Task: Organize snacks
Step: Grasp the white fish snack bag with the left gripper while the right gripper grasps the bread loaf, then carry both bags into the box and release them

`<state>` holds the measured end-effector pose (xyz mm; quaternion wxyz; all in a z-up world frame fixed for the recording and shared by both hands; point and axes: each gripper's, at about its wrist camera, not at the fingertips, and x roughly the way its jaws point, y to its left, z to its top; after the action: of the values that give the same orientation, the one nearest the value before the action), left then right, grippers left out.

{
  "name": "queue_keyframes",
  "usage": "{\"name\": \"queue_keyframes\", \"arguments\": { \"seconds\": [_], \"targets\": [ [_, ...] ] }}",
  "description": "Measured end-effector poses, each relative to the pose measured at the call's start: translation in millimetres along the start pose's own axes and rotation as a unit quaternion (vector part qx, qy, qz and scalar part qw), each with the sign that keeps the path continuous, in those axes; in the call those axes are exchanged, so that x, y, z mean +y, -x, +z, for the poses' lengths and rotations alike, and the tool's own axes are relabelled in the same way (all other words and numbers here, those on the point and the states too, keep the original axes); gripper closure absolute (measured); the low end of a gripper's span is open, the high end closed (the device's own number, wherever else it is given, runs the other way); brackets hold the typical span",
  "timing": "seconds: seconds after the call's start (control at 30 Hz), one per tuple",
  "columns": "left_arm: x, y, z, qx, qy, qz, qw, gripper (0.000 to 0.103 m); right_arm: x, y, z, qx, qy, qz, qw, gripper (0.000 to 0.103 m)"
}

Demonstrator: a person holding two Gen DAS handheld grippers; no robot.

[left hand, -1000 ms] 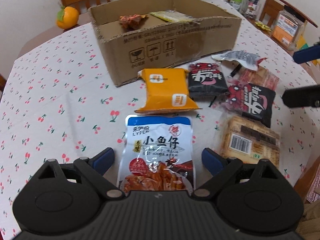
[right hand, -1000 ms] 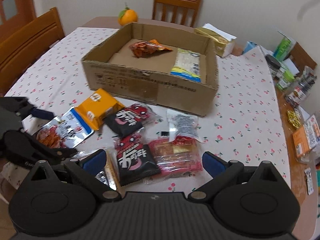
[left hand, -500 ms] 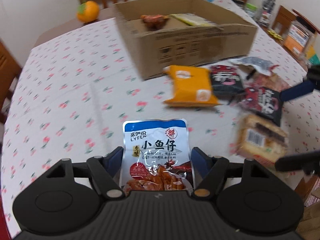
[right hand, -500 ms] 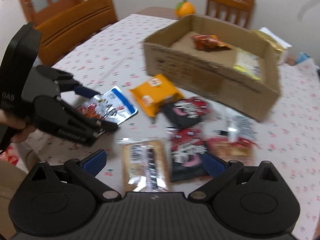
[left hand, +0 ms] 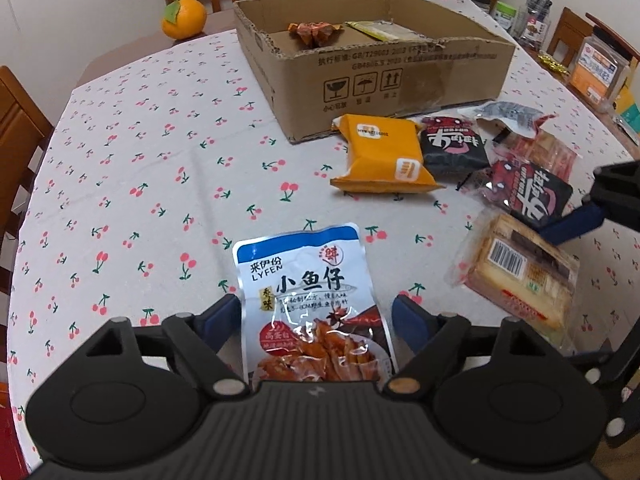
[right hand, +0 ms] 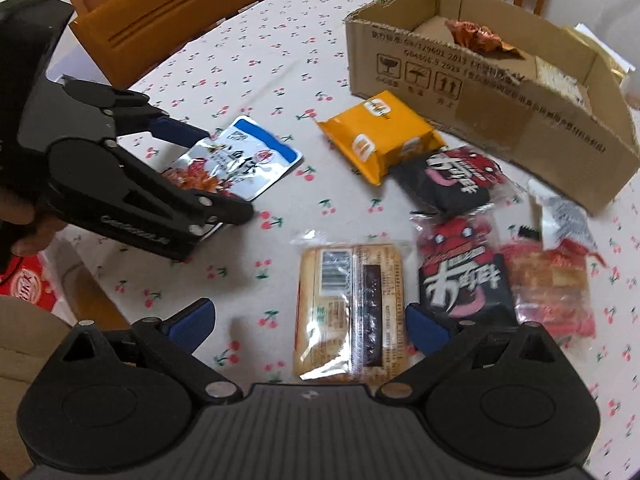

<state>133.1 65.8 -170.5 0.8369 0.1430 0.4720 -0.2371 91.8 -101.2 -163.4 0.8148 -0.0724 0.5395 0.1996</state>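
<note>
My left gripper (left hand: 316,316) is shut on the blue-and-silver fish snack pouch (left hand: 308,296), its fingers against the pouch's two sides; the pouch also shows in the right wrist view (right hand: 236,164). My right gripper (right hand: 308,320) is open, its fingers either side of a clear-wrapped bread pack (right hand: 352,308), also in the left wrist view (left hand: 520,268). The cardboard box (left hand: 400,68) holds an orange-red wrapper (left hand: 314,32) and a pale packet (left hand: 380,30).
On the cherry-print tablecloth (left hand: 140,168) in front of the box lie an orange pack (left hand: 384,156), two black-and-red packs (left hand: 454,144) (left hand: 528,196), a red pack (right hand: 552,288) and a silver pack (right hand: 568,216). An orange fruit (left hand: 184,20) and wooden chairs (right hand: 168,12) stand behind.
My left gripper closed on the fish pouch. My right gripper swung left and down over the bread pack, staying open.
</note>
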Motion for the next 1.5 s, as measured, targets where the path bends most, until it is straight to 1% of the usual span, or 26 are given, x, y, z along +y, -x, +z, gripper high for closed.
{"name": "queue_keyframes", "arguments": {
  "seconds": [0.07, 0.17, 0.2, 0.33, 0.43, 0.53, 0.63, 0.7, 0.73, 0.77, 0.8, 0.97, 1.07, 1.2, 1.3, 1.37, 1.5],
  "targets": [
    [-2, -2, 1, 0.001, 0.009, 0.009, 0.9999, 0.015, -1, -2, 0, 0.002, -0.005, -0.009, 1.0, 0.008],
    [-6, -1, 0, 0.0, 0.014, 0.025, 0.9996, 0.014, -2, -3, -2, 0.002, -0.011, -0.023, 1.0, 0.017],
    [-8, -1, 1, 0.001, 0.014, 0.031, 0.9994, 0.014, -3, -2, -2, 0.002, -0.012, -0.024, 1.0, 0.018],
    [-17, 2, 0, -0.006, 0.008, 0.061, 0.9981, 0.013, -4, 0, -3, 0.0, -0.009, -0.038, 0.999, 0.029],
    [-20, 1, 1, -0.007, 0.01, 0.071, 0.9974, 0.013, -6, -1, -2, -0.001, -0.008, -0.04, 0.999, 0.03],
    [-17, 0, 2, -0.002, 0.032, 0.073, 0.9968, 0.012, -5, -2, -1, -0.003, 0.0, -0.041, 0.999, 0.03],
    [-15, -1, 1, -0.003, 0.05, 0.071, 0.9962, 0.012, -5, -2, -1, -0.004, 0.006, -0.039, 0.999, 0.03],
    [-12, -1, 0, -0.002, 0.065, 0.062, 0.996, 0.017, -6, -2, -1, -0.007, 0.008, -0.037, 0.999, 0.032],
    [-11, 0, 0, -0.001, 0.071, 0.055, 0.996, 0.019, -6, -2, -1, -0.007, 0.01, -0.039, 0.999, 0.036],
    [-10, 0, 0, -0.001, 0.073, 0.049, 0.9961, 0.024, -6, -1, 0, -0.008, 0.013, -0.042, 0.999, 0.041],
    [-9, 1, -1, -0.002, 0.076, 0.042, 0.9962, 0.027, -7, -1, 0, -0.007, 0.014, -0.041, 0.999, 0.042],
    [-11, 3, 1, 0.002, 0.07, 0.041, 0.9967, 0.028, -10, 1, 1, -0.007, 0.014, -0.033, 0.999, 0.042],
    [-9, 7, 3, -0.003, 0.064, 0.043, 0.9971, 0.031, -10, 3, 1, -0.009, 0.013, -0.031, 0.999, 0.042],
    [-4, 10, 8, 0.007, 0.063, 0.033, 0.9974, 0.035, -11, 10, 2, -0.014, 0.012, -0.027, 0.999, 0.042],
    [-2, 13, 9, 0.01, 0.056, 0.032, 0.9979, 0.036, -12, 16, 4, -0.02, 0.015, -0.03, 0.999, 0.042],
    [0, 17, 11, 0.008, 0.059, 0.024, 0.9979, 0.036, -14, 20, 6, -0.023, 0.015, -0.036, 0.999, 0.042],
    [1, 22, 15, 0.006, 0.056, 0.019, 0.9982, 0.037, -18, 28, 9, -0.031, 0.01, -0.038, 0.999, 0.042]
  ]
}}
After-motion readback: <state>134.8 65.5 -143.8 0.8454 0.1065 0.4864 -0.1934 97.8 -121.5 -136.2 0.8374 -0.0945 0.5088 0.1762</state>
